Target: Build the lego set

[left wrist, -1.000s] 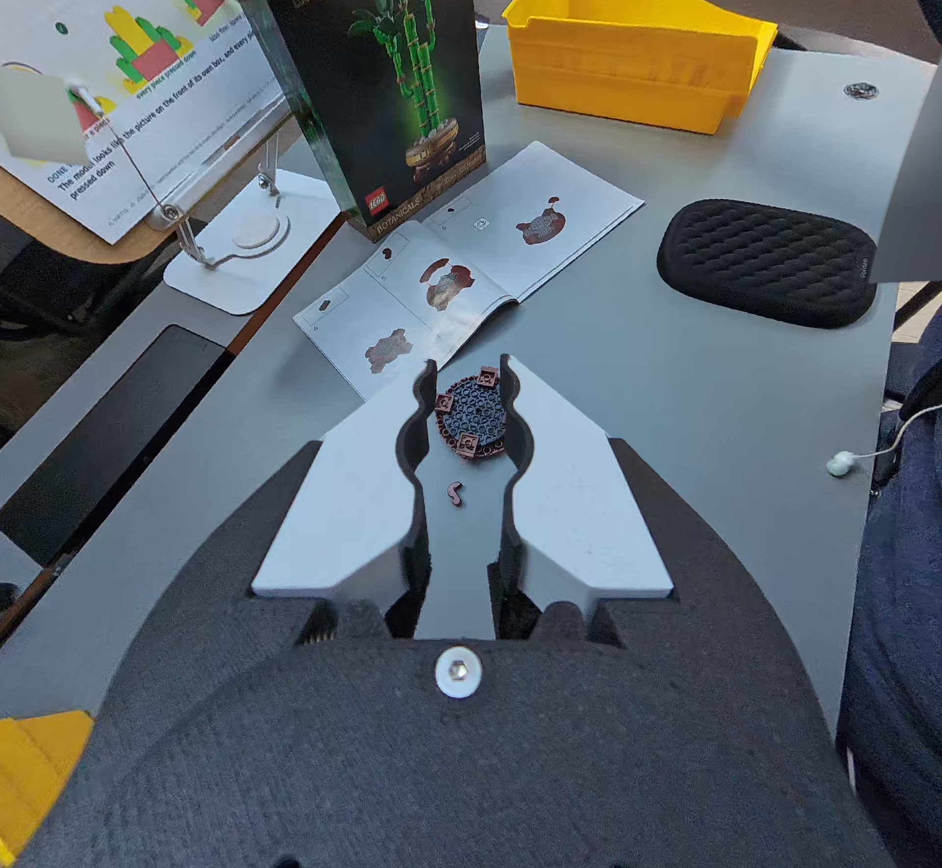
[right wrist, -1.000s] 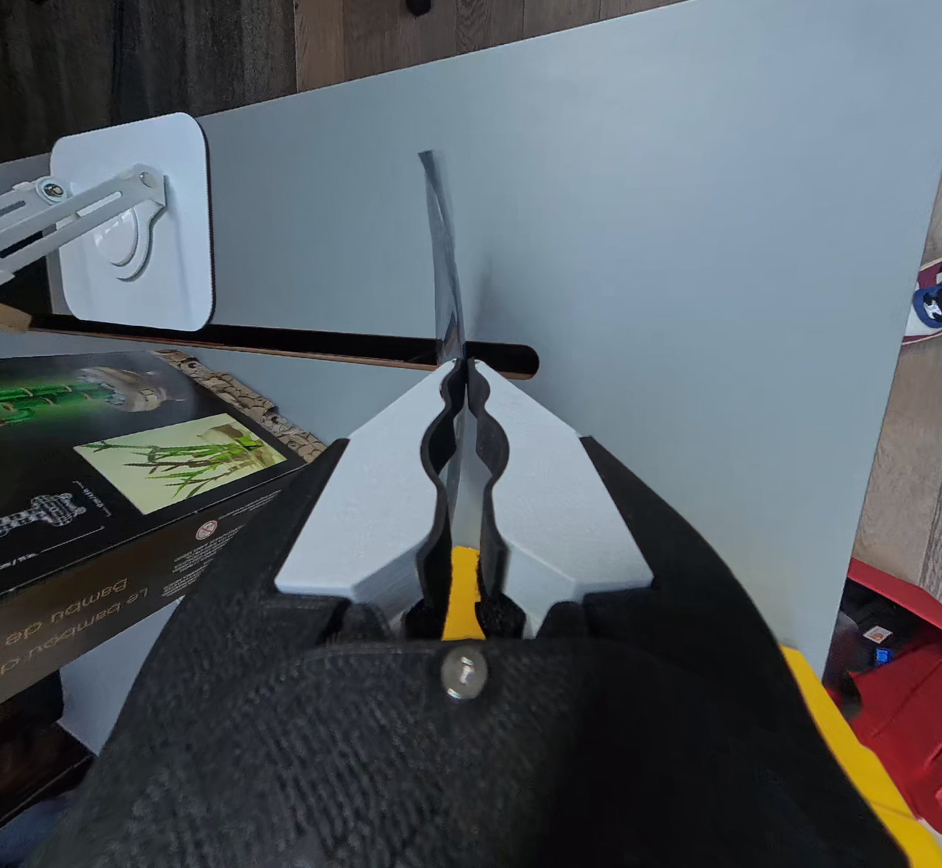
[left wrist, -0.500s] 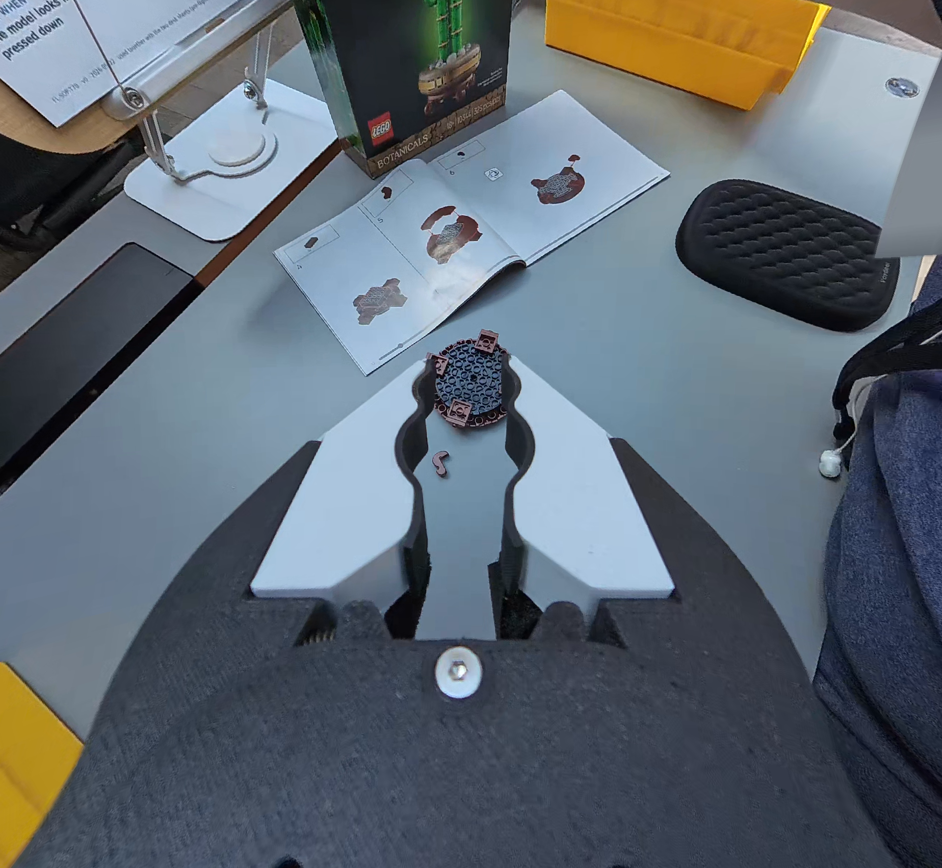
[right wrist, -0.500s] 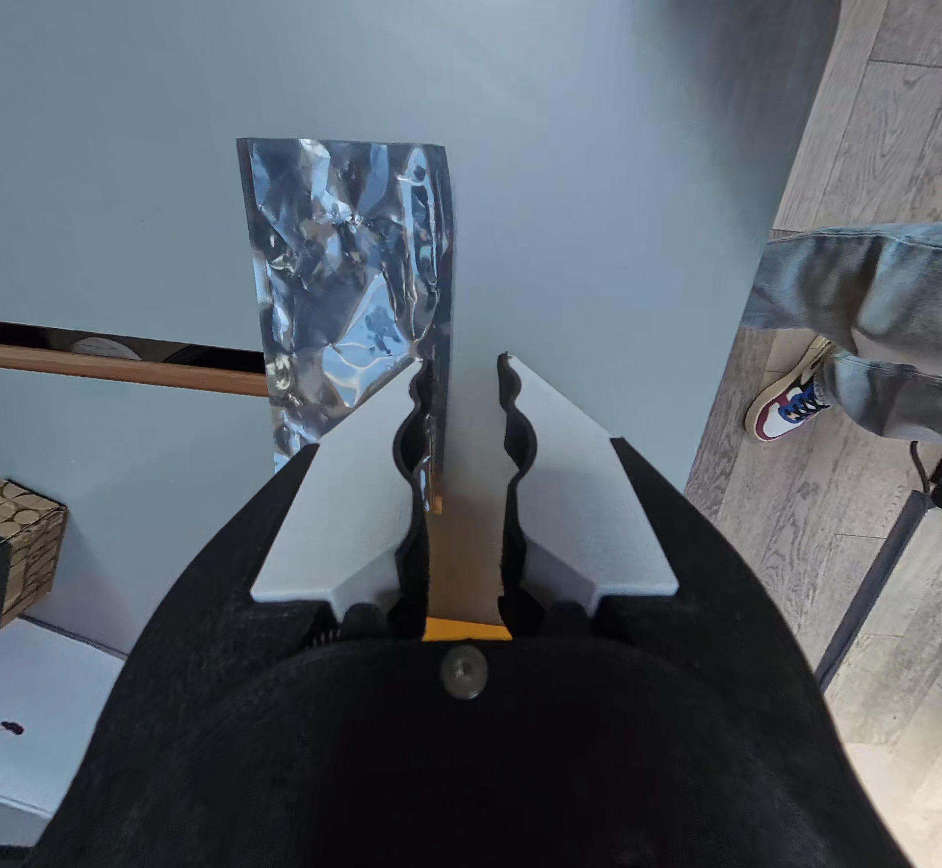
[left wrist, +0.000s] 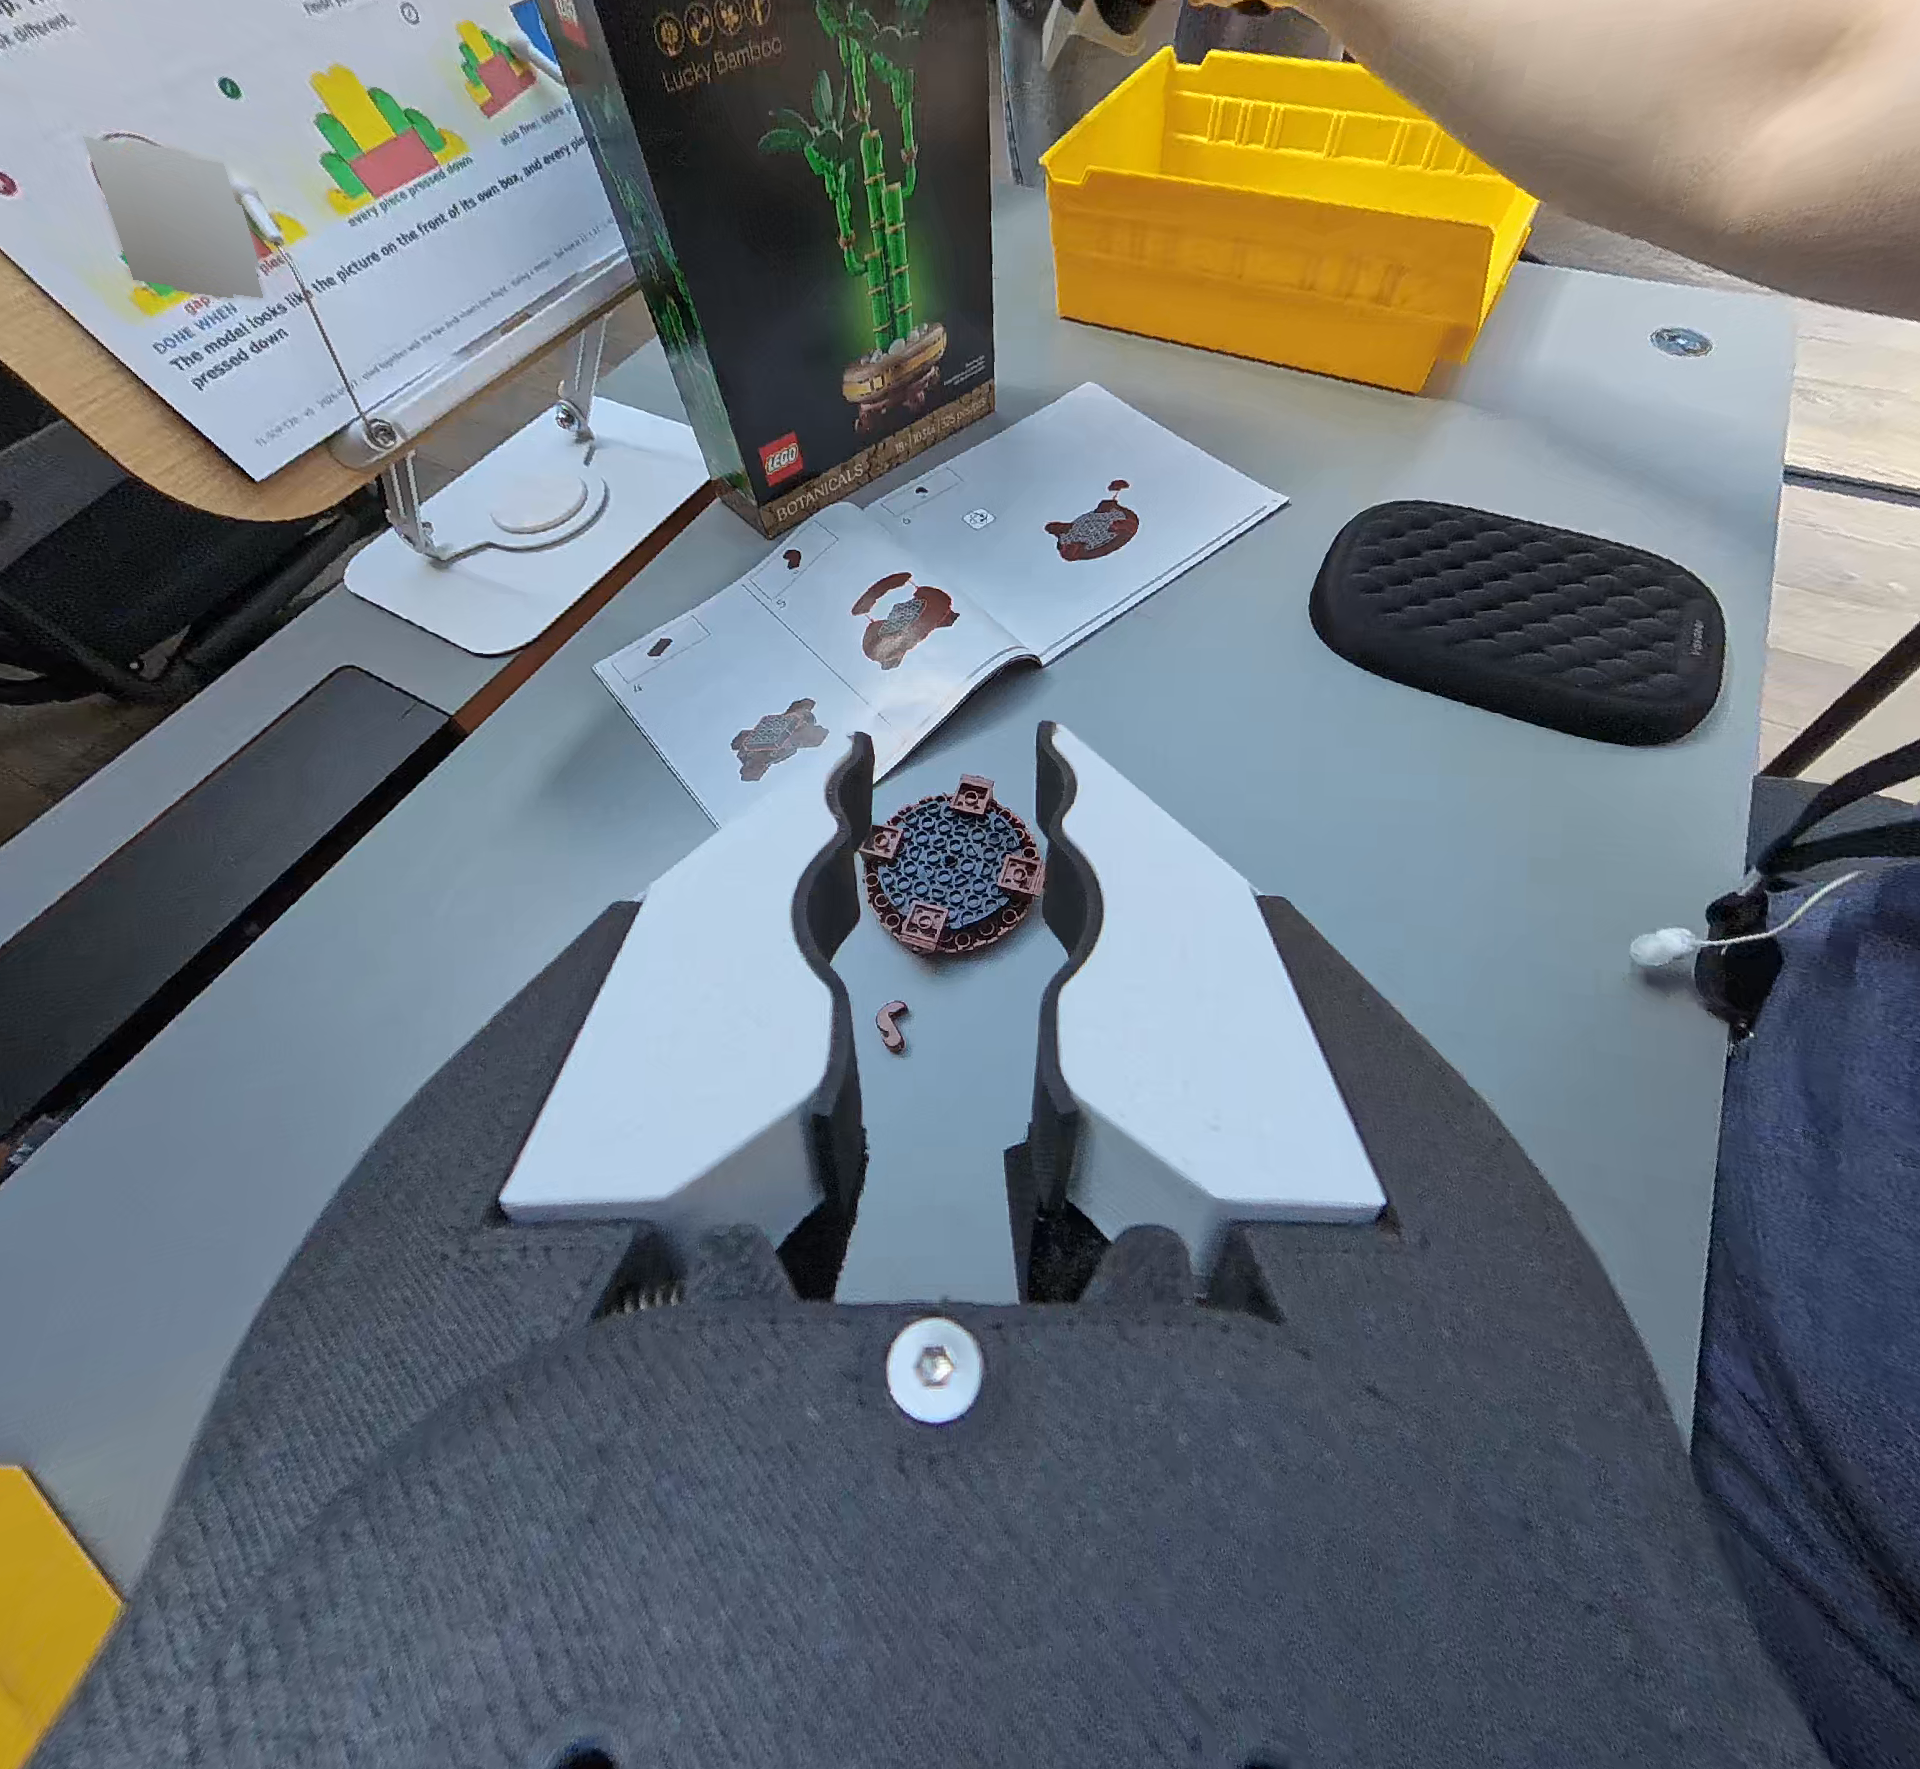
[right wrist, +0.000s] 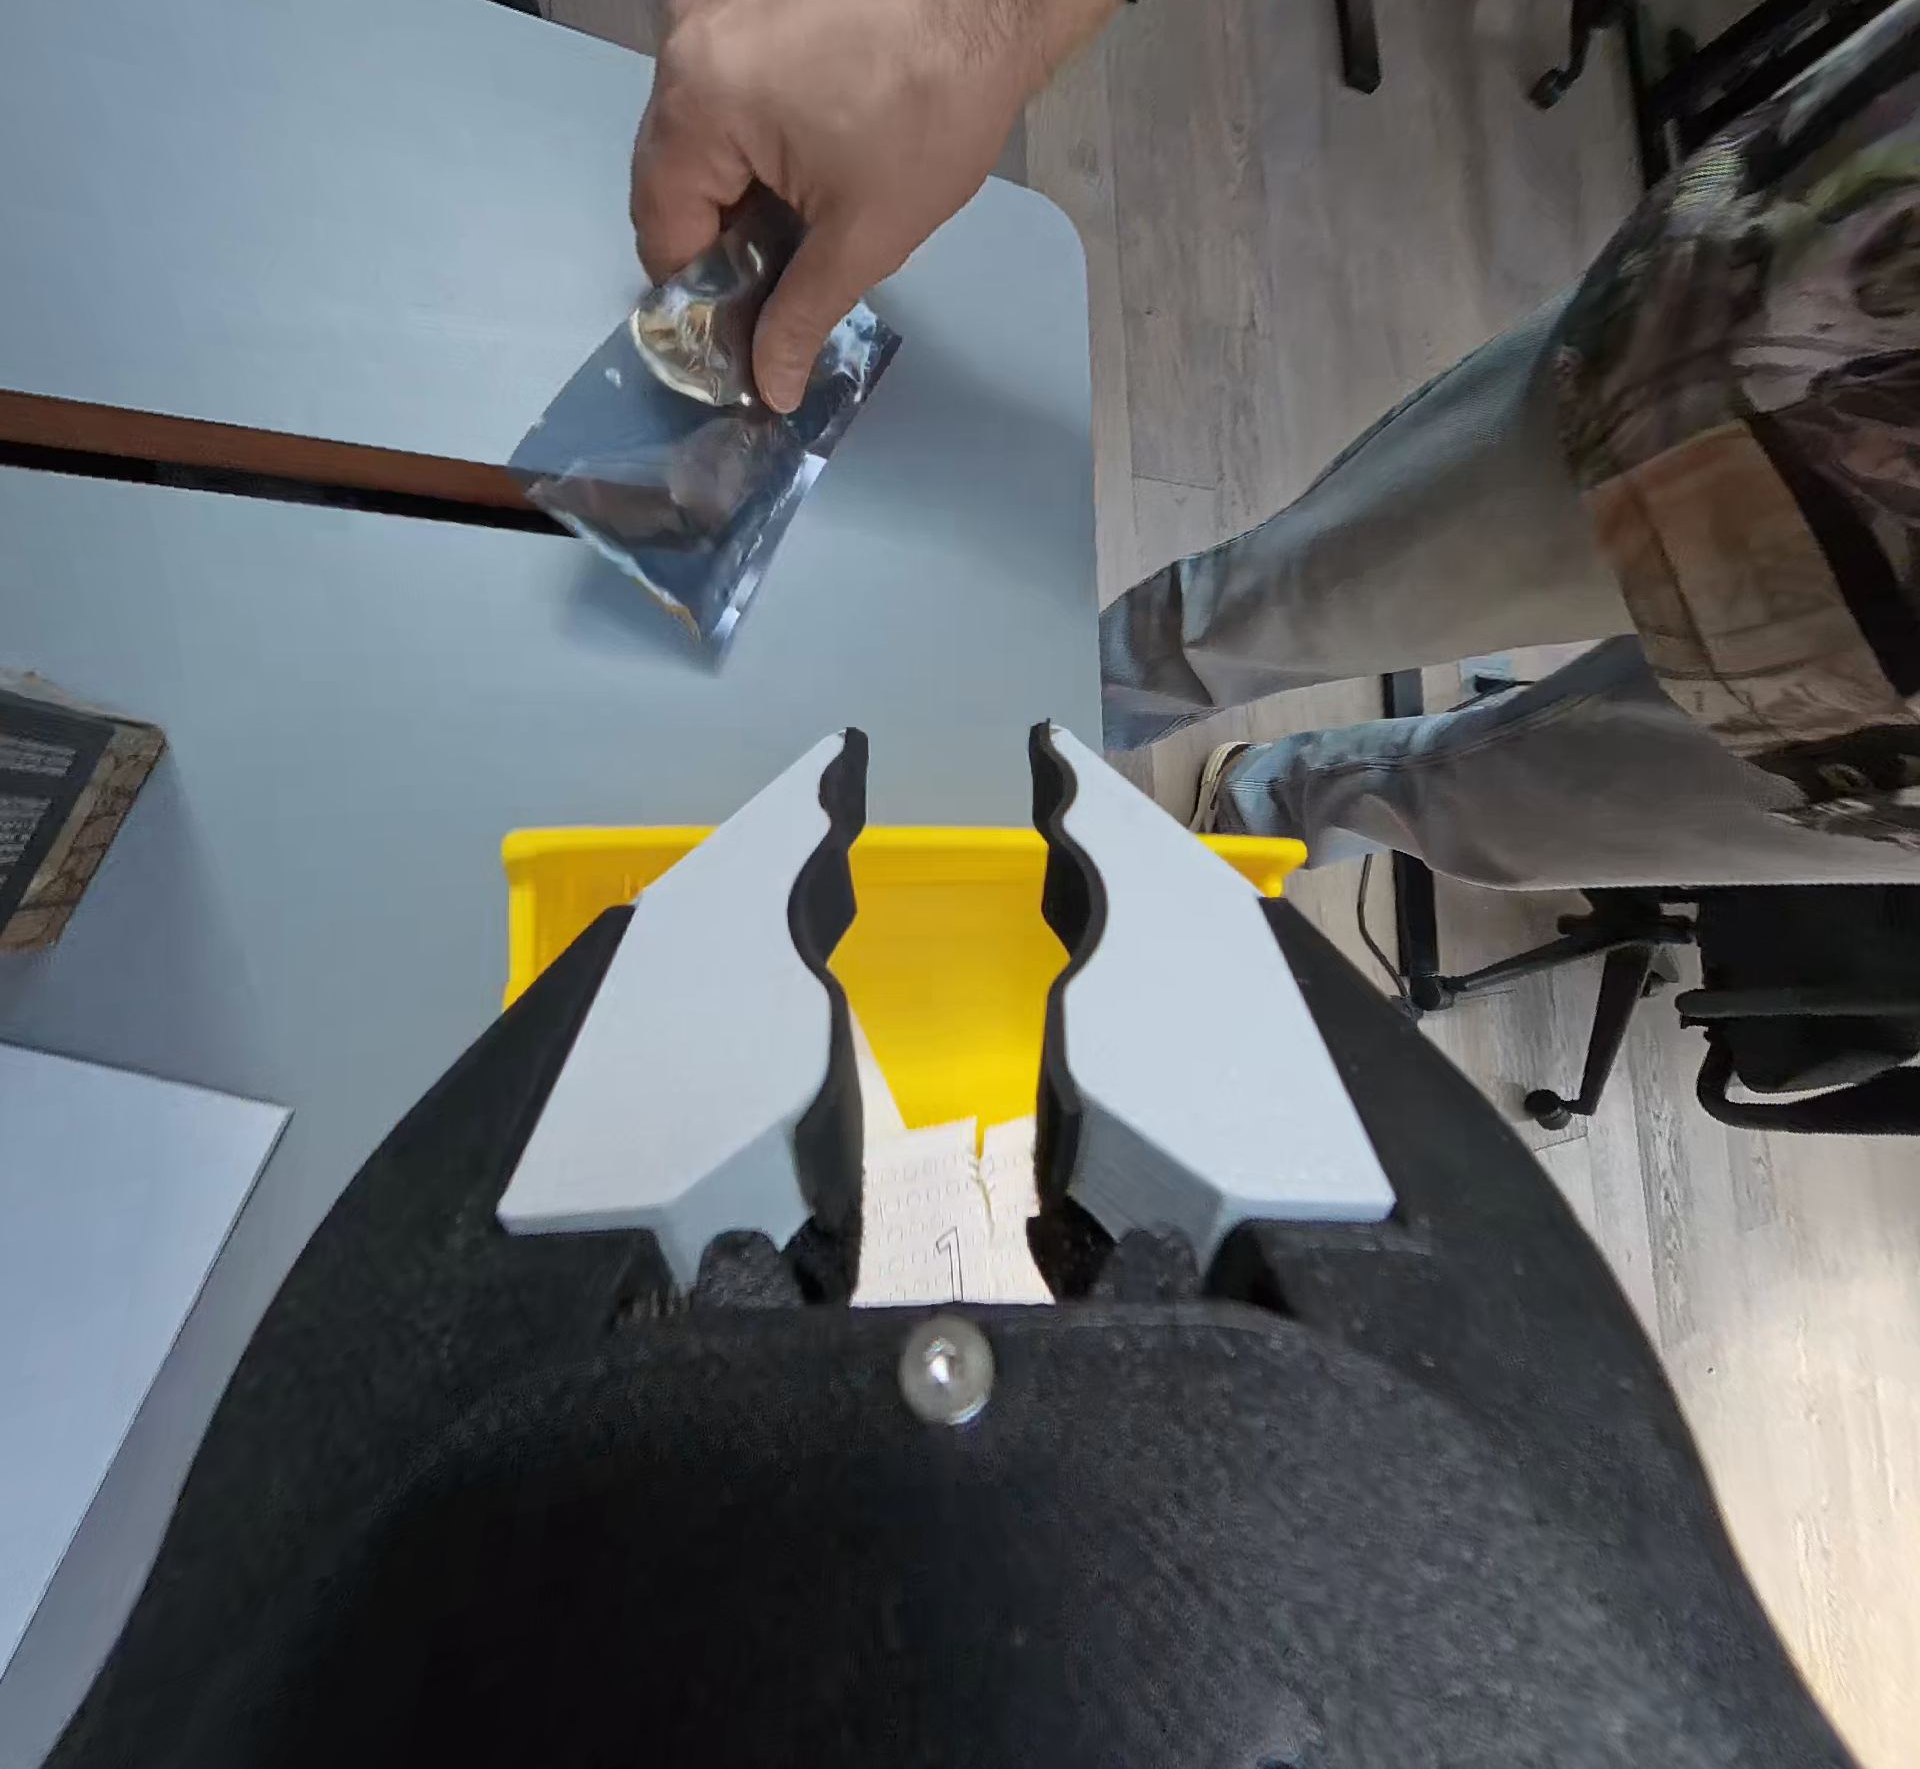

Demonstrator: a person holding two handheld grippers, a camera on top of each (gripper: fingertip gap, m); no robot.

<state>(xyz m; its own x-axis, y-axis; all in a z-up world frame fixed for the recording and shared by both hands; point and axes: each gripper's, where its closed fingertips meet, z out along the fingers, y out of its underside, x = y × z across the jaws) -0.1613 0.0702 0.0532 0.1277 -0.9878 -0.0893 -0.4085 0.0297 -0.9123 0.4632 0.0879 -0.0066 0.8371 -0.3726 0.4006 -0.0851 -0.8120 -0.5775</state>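
Note:
A round dark plate with brown edge pieces (left wrist: pixel 951 872) lies on the grey table between the fingers of my left gripper (left wrist: pixel 948 751), which is open and empty above it. A small curved brown piece (left wrist: pixel 891 1025) lies just nearer. The open instruction booklet (left wrist: pixel 935 576) and the set's box (left wrist: pixel 790 192) lie beyond. My right gripper (right wrist: pixel 948 751) is open and empty over the yellow bin (right wrist: pixel 935 950), which holds a white paper bag (right wrist: pixel 940 1220). A person's hand (right wrist: pixel 831 109) holds a crinkled clear plastic bag (right wrist: pixel 707 472) above the table beyond it.
A black quilted pad (left wrist: pixel 1517 618) lies at the right of the table. A tilted board with printed sheets on a white stand (left wrist: pixel 520 524) is at the left. A white earbud (left wrist: pixel 1662 945) lies near the right edge. A person's legs (right wrist: pixel 1455 680) and office chairs stand past the table edge.
My right gripper has opened and let go of the plastic bag; a person's hand now holds it. The right gripper has moved back over the yellow bin. The left view has shifted a little.

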